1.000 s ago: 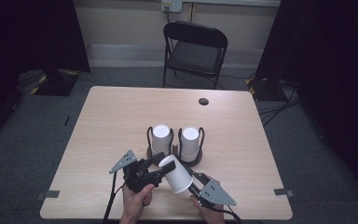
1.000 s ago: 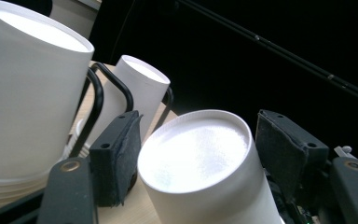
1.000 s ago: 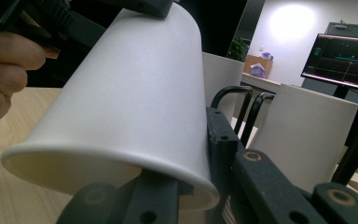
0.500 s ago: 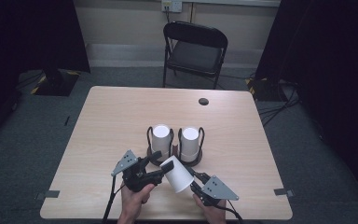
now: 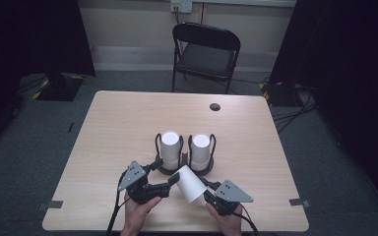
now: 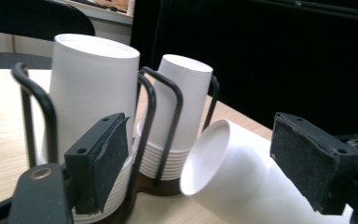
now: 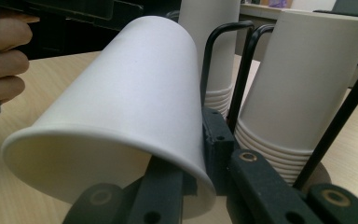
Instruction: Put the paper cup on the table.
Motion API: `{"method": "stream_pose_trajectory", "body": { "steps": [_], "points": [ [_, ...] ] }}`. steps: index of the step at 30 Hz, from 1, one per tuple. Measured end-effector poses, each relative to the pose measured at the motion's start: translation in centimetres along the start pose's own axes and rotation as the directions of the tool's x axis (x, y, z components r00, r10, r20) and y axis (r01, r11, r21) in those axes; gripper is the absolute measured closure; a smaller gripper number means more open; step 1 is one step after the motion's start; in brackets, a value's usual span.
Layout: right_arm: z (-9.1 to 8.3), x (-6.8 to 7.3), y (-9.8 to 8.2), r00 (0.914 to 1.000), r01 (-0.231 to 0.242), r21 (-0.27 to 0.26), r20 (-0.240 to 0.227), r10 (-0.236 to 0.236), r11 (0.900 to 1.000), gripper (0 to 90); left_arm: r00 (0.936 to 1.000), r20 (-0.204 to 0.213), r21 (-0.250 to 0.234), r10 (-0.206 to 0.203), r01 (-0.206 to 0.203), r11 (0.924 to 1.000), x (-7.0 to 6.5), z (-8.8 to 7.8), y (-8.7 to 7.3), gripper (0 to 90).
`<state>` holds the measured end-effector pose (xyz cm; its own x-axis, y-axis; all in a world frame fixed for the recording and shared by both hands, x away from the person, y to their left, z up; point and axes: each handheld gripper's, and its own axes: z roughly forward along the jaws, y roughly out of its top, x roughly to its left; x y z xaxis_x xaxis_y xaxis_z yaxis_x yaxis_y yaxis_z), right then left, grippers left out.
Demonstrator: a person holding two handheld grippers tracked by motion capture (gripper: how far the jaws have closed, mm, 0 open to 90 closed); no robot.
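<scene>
Wooden table (image 5: 118, 128): two cup stacks (image 5: 170, 150), one loose cup (image 5: 191, 184) pinched by right claw (image 5: 207, 188), left claw (image 5: 170, 178) just spread.

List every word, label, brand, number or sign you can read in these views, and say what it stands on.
None can be read.
The loose paper cup, both cup stacks and the wire holder are plain, with no print.
The grippers' black parts and grey plates carry screws and holes, no lettering.
The wall outlet behind the chair is too small to tell any marking.
</scene>
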<state>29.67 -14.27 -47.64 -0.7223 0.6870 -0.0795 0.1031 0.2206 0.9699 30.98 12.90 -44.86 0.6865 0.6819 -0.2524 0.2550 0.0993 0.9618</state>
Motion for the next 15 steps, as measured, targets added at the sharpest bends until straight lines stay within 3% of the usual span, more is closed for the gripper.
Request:
{"method": "stream_pose_trajectory", "body": {
  "steps": [1, 7, 11, 15],
  "points": [
    [0.0, -0.1, 0.1, 1.0, 0.001, 0.006, -0.004, -0.001, 1.0, 86.0, 1.0, -0.004, 0.0, 0.002, -0.002, 1.0, 0.0, -0.1, 0.0, 17.9],
    [-0.3, -0.5, 0.5, 0.9994, -0.019, 0.029, -0.028, 0.019, 0.999, 86.1, 0.9946, -0.01, 0.001, 0.104, -0.104, 0.9946, 0.1, -0.6, -0.1, 16.1],
    [-0.2, -1.0, 0.8, 0.9972, -0.039, 0.077, -0.06, 0.043, 0.996, 86.0, 0.9863, -0.01, 0.037, 0.165, -0.164, 0.9857, 0.1, -0.8, -0.2, 15.8],
    [0.0, -1.4, 1.1, 0.9931, -0.052, 0.144, -0.097, 0.066, 0.988, 86.0, 0.9826, 0.01, 0.065, 0.185, -0.186, 0.9805, 0.2, -0.8, -0.5, 15.8]
  ]
}}
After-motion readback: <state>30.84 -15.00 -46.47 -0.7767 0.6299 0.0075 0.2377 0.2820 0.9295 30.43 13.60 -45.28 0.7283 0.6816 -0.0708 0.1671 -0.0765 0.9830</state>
